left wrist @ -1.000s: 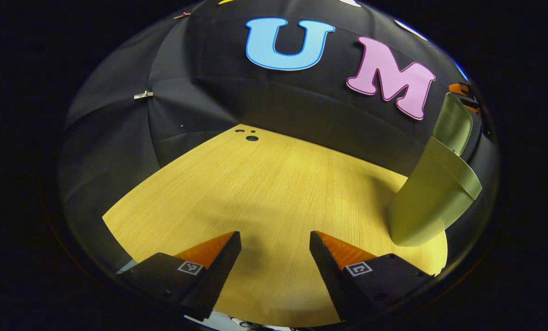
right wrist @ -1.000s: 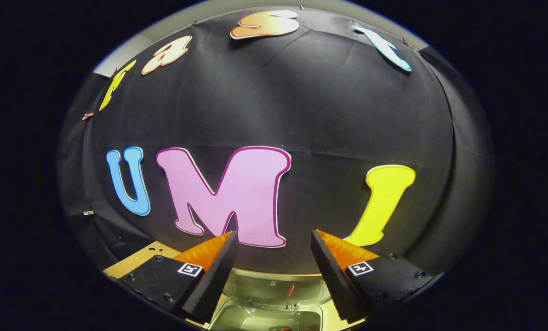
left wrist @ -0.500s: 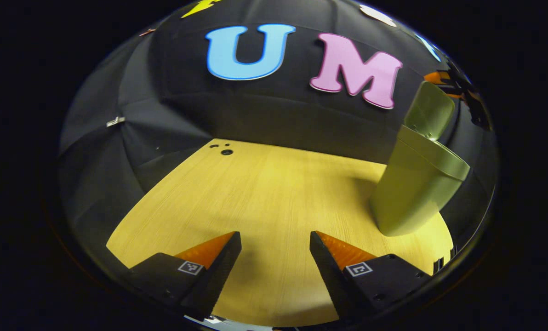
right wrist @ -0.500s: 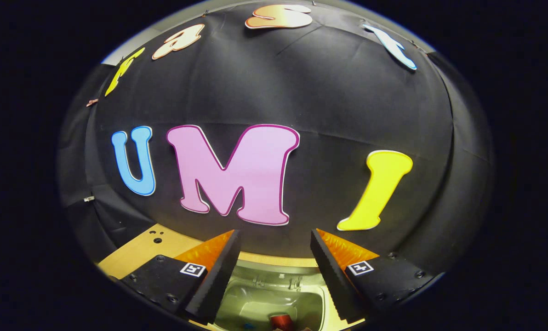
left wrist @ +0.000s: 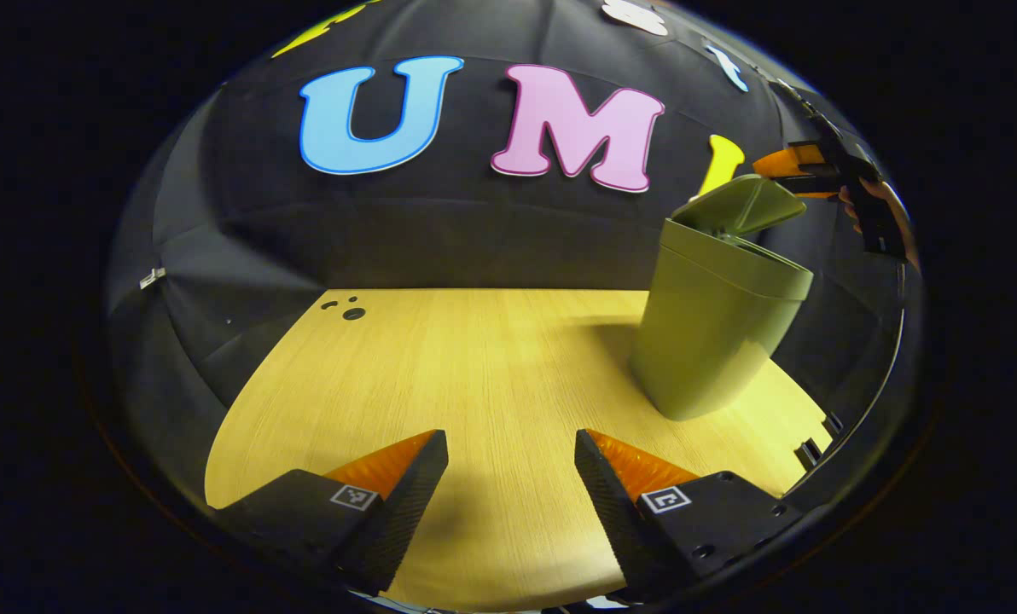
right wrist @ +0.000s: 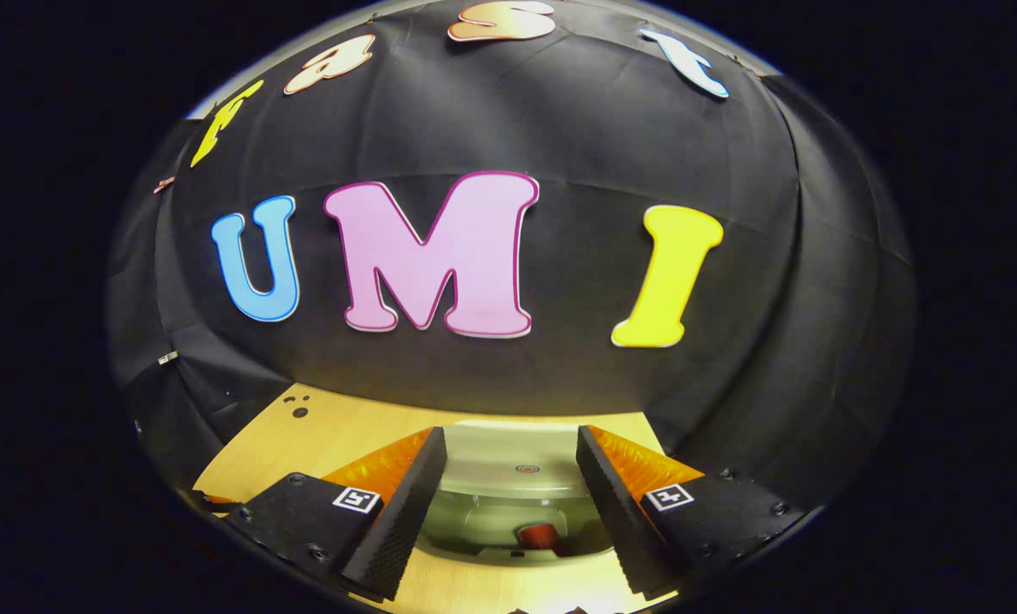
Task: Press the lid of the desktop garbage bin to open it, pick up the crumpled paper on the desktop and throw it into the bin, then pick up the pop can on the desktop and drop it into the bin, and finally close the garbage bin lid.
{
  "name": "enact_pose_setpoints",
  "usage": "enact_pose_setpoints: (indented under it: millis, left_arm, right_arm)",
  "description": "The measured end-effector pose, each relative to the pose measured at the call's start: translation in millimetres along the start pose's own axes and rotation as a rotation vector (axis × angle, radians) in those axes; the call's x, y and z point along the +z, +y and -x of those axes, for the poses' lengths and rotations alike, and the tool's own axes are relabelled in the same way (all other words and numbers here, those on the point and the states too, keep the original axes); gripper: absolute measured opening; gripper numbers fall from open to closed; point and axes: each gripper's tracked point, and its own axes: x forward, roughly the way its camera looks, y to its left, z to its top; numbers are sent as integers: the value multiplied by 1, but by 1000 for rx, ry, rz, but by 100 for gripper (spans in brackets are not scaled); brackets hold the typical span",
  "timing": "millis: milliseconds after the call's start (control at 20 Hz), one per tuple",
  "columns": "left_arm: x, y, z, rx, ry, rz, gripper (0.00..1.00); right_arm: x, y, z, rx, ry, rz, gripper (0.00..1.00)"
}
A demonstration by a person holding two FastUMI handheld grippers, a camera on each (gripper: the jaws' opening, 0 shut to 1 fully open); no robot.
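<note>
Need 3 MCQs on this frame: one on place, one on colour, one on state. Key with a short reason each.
1. In the left gripper view, where does the bin stand on the table?
A. the right part
B. the left edge
C. dead centre

2. What colour is the bin?
A. blue
B. olive green
C. white

3. How is the bin's lid?
A. fully shut
B. taken off and lying on the table
C. partly raised

Key:
1 A: the bin stands on the right side of the wooden top, past the left gripper.
2 B: its body and lid are both olive green.
3 C: the lid tilts up off the rim, and in the right gripper view a red thing shows inside through the gap, below the right gripper. Both grippers' jaws are apart and hold nothing.
</note>
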Motion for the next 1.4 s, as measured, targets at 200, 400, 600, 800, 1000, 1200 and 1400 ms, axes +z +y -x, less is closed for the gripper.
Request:
enact_pose_setpoints:
  millis: [200, 400, 600, 800, 1000, 1200, 1400]
  left_arm:
    - [-10, -10, 7, -37, 3, 18, 96]
    - [-14, -11, 21, -51, -6, -3, 96]
    - [-22, -6, 27, -49, -3, 22, 96]
    - [-28, 3, 29, -31, -7, 21, 96]
    - [-29, 10, 29, -11, -11, 60, 96]
    - [-28, 13, 29, 9, -19, 80, 96]
    - [1, 25, 36, 66, -98, 46, 96]
  right_arm:
    - [-35, 2, 7, -19, 33, -52, 96]
    - [-79, 1, 9, -49, 101, -58, 97]
    - [-90, 4, 8, -64, 108, -66, 97]
    - [-92, 7, 5, -50, 127, -70, 98]
    - [-102, 9, 4, -50, 137, -44, 98]
    - [-96, 10, 3, -58, 89, -50, 98]
    - [-76, 18, 20, -61, -20, -79, 97]
